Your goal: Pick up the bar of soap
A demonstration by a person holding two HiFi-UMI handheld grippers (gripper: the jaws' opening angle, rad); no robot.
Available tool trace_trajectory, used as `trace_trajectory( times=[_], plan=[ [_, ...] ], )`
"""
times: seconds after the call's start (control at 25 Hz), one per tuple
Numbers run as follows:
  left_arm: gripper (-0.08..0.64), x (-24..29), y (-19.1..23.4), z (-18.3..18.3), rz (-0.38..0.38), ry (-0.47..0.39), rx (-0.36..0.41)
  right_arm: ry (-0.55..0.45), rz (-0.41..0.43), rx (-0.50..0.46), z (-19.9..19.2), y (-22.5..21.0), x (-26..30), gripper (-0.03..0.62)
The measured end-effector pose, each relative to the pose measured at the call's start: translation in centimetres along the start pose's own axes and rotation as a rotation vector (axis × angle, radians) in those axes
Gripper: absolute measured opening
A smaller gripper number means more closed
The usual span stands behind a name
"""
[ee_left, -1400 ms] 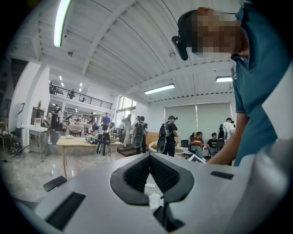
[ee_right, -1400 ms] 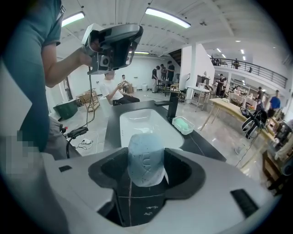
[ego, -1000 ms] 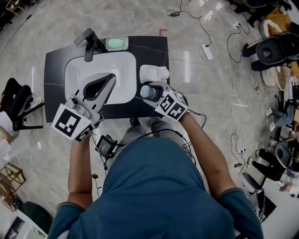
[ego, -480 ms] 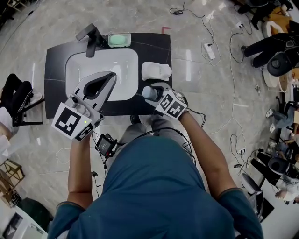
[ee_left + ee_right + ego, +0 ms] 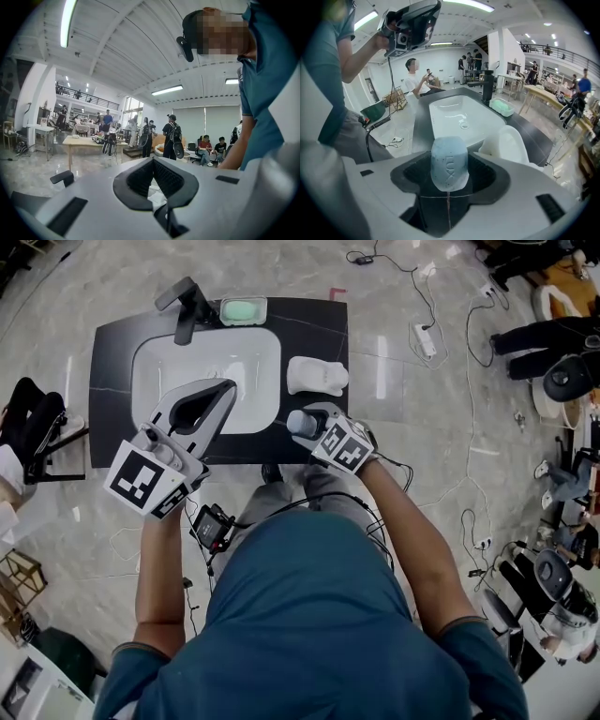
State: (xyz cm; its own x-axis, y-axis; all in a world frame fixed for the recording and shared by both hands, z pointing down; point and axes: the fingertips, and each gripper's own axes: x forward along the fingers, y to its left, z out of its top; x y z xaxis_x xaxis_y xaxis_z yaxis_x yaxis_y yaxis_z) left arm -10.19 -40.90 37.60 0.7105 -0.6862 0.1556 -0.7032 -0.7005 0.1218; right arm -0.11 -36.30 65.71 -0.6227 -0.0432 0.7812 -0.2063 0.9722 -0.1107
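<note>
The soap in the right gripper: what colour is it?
Pale blue soap, clearest in the right gripper view.

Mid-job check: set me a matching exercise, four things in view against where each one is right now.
Things:
1. pale blue bar of soap
2. black faucet
3. white moulded holder
4. pale green tray

Places:
A. on the black counter, right of the white basin
B. at the basin's far left corner
C. clamped between the right gripper's jaws
D. at the counter's far edge, just right of the faucet

Pairs: 1-C, 2-B, 3-A, 4-D
</note>
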Motion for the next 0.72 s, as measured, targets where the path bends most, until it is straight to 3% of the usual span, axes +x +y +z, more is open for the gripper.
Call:
trace_trajectory(
  times=[0.72],
  plan=[
    [0.003,-0.1,0.2,-1.1,0.016,0.015,-0.018,0.043,0.044,0.001,-1.4,0.3,2.3,0.261]
  ],
)
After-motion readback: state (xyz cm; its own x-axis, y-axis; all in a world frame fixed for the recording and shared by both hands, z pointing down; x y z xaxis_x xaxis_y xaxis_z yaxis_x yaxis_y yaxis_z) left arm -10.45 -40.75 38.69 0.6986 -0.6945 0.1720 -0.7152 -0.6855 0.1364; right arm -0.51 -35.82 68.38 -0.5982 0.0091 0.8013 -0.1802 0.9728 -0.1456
